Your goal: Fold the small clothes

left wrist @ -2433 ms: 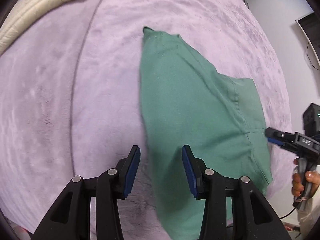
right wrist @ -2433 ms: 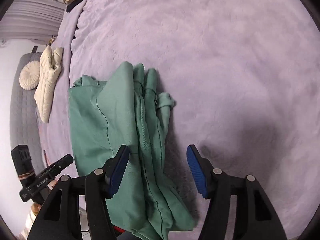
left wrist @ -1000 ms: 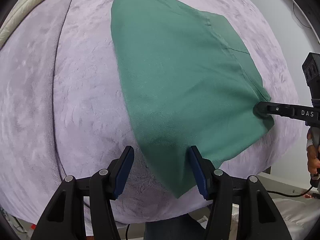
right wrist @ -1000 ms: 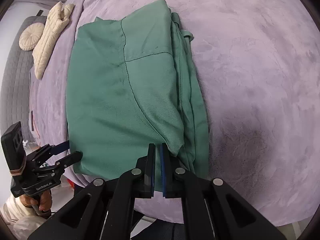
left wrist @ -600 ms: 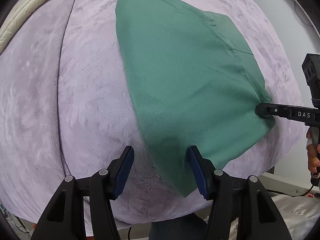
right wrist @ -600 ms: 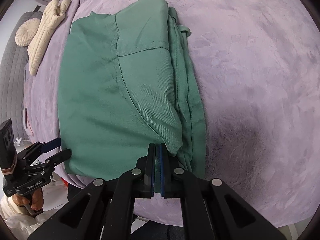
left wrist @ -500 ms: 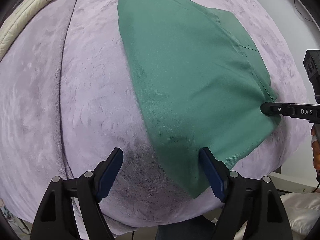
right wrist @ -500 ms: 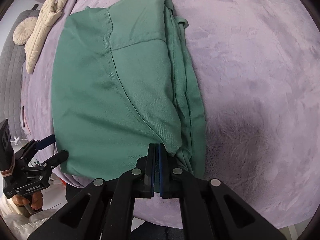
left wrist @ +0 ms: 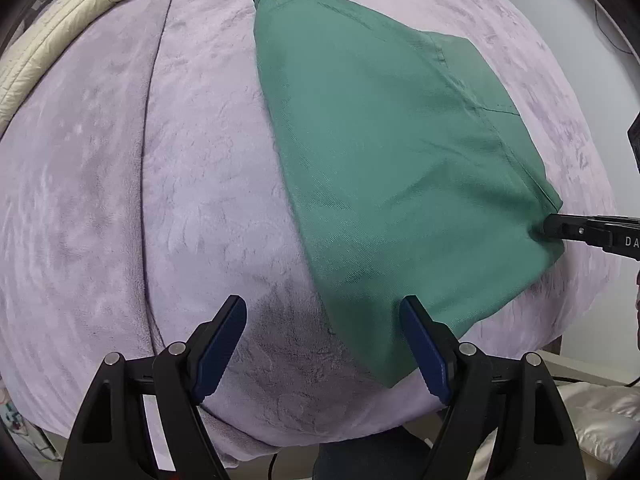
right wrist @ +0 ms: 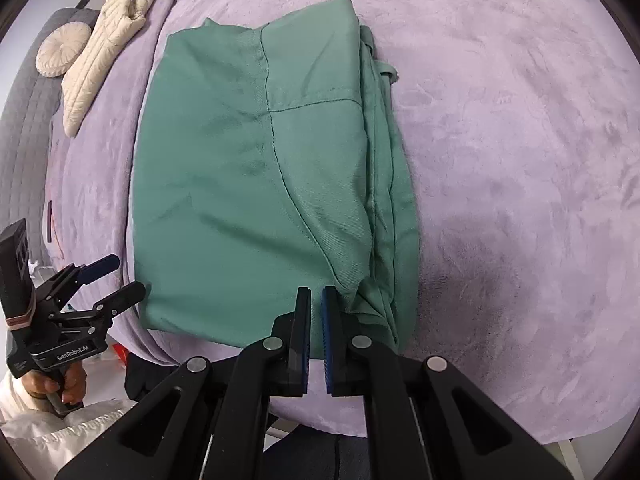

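The folded green woven cotton garment (right wrist: pixel 256 184) lay flat on the lilac plush bed cover (right wrist: pixel 520 160), its near edge close to the front edge of the bed. A seam crossed the upper layer, and several stacked layers showed along the right-hand side.

The right tool (right wrist: pixel 315 320) was closed on the near right corner of the garment, with the jaws almost together and cloth pinched between them. The left tool (left wrist: pixel 322 344) stood wide open, level with the near left corner; cloth lay just inside its right-hand finger (left wrist: pixel 424 352), but nothing was gripped.

Judged from this layout, the step in hand was taking hold of both near corners ahead of a further fold. The next move would call for the left tool to close on its corner through all layers, so that both corners lift evenly.

The underside layers of the garment were hidden, and the type of garment could not be determined. A cream quilted item (right wrist: pixel 108 48) lay at the far edge of the bed, partly cut off in the left wrist view.
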The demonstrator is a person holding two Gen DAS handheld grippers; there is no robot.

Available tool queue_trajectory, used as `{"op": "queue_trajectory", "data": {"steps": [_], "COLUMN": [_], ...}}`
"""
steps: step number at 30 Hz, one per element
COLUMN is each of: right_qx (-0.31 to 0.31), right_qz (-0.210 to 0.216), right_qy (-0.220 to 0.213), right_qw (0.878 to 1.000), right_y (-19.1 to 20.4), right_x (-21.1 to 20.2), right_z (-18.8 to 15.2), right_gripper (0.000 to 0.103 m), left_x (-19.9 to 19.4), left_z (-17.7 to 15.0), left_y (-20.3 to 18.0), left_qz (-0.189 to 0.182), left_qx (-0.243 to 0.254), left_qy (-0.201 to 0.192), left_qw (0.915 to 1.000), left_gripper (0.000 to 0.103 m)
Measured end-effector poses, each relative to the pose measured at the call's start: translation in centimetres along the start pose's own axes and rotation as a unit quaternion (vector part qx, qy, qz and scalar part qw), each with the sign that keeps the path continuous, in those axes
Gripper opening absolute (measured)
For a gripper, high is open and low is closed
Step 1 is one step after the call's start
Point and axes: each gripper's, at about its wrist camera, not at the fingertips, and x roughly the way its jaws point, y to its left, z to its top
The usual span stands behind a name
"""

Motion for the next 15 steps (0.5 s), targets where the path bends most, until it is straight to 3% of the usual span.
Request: {"op": "queue_trajectory", "data": {"steps": [8, 15], "right_qx": [0.011, 0.005], "right_qz": [0.003, -0.003], "right_qy": [-0.038, -0.044], "right_qw": [0.999, 0.999], "right_y": [0.5, 2.0], "right_x": [-3.3, -4.3], "right_z": [1.3, 2.6], "right_gripper": [0.006, 0.006], "left_x": [-2.6, -4.0], "left_z": [1.5, 3.0], "left_y": [0.8, 0.4], "left_qz": [0.031, 0.042], "left_qx": [-0.021, -0.024], "left_qy": [-0.027, -0.035], "left_qw": [0.9989, 0.9982], "left_gripper": [0.08, 0.08]}}
